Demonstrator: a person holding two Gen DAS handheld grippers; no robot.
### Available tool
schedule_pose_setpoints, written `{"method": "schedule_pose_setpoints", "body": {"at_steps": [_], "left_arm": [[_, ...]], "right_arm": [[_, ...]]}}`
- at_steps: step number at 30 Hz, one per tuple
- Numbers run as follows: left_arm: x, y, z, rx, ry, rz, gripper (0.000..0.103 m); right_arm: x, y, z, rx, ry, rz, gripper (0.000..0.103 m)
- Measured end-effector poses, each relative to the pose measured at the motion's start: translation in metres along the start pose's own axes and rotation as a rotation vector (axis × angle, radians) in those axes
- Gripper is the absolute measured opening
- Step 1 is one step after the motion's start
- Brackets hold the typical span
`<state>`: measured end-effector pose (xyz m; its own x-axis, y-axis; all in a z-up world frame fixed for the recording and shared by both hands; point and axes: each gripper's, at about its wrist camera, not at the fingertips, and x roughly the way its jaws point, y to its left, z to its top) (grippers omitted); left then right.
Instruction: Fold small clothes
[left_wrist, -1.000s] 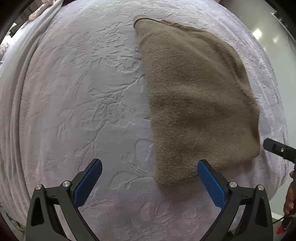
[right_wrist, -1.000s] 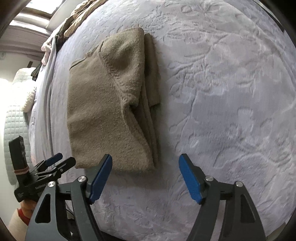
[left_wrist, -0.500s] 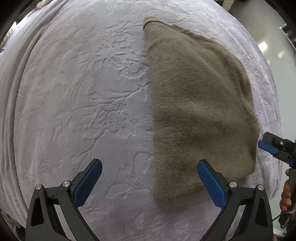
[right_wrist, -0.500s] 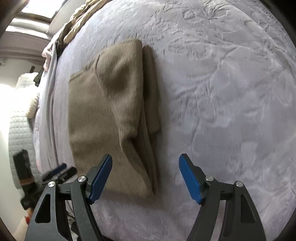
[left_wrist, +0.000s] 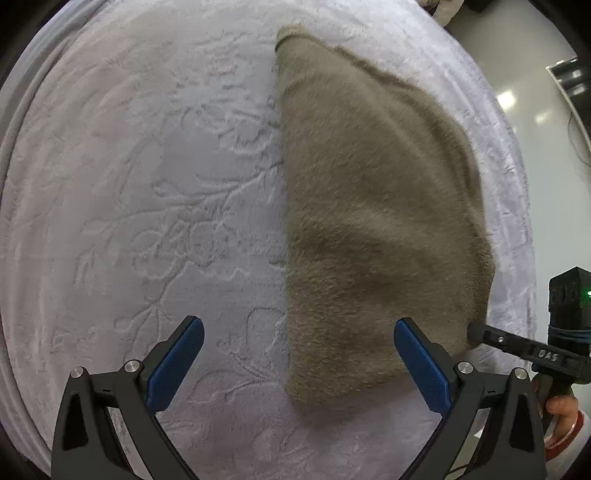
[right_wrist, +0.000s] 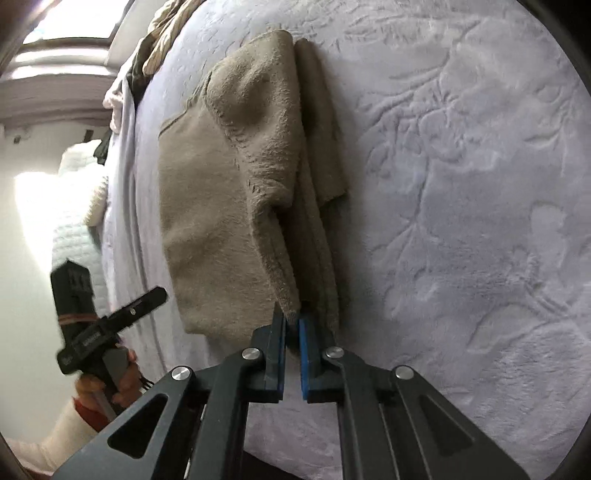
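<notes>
A brown fleece garment lies folded on a lavender embossed bed cover. My left gripper stands open just above the garment's near left edge, one blue pad over the fleece and one over the cover. In the right wrist view the garment shows stacked layers, and my right gripper is closing its jaws, pinching the near corner of those layers between the pads. That gripper's tip also shows at the garment's near right corner. The left gripper shows at the left.
The bed cover stretches wide to the right of the garment. More clothes are piled at the far end. A white quilted item lies beside the bed. Bare floor shows past the bed's right edge.
My right gripper came down onto the garment's near corner and went from wide open to shut on it. The left gripper drifted slightly toward the garment's near edge and stayed open.
</notes>
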<state>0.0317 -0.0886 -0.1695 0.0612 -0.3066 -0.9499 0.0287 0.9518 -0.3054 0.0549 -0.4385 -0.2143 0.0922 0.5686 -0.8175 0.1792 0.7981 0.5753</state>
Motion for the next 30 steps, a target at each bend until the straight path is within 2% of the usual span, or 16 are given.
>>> {"method": "schedule_pose_setpoints", "body": {"at_steps": [3,8,11,12,13,15,28,30], "left_arm": [[0.005,-0.003,0.001,-0.010,0.009,0.010,0.103],[0.003,-0.008,-0.001,-0.001,-0.002,0.025,0.103],[0.002,-0.005,0.000,-0.004,-0.006,0.030,0.103],[0.002,-0.005,0.000,-0.006,-0.008,0.030,0.103],[0.005,-0.009,0.003,-0.009,-0.009,0.031,0.103],[0.006,-0.010,0.003,-0.009,-0.007,0.034,0.103],[0.005,-0.015,0.009,0.028,-0.020,0.038,0.103],[0.003,-0.015,0.012,0.027,-0.027,0.018,0.103]], "right_arm": [[0.010,-0.008,0.000,-0.002,0.023,-0.049,0.006],[0.003,-0.008,0.003,0.004,0.021,-0.023,0.010],[-0.012,-0.008,0.008,-0.006,-0.011,-0.046,0.025],[-0.015,-0.008,0.009,-0.006,-0.020,-0.047,0.034],[-0.020,-0.008,0.012,-0.003,-0.032,-0.047,0.048],[-0.025,-0.009,0.017,0.000,-0.051,-0.054,0.061],[-0.019,0.002,0.042,-0.032,-0.050,-0.066,0.061],[-0.020,0.003,0.048,-0.041,-0.055,-0.062,0.061]]}}
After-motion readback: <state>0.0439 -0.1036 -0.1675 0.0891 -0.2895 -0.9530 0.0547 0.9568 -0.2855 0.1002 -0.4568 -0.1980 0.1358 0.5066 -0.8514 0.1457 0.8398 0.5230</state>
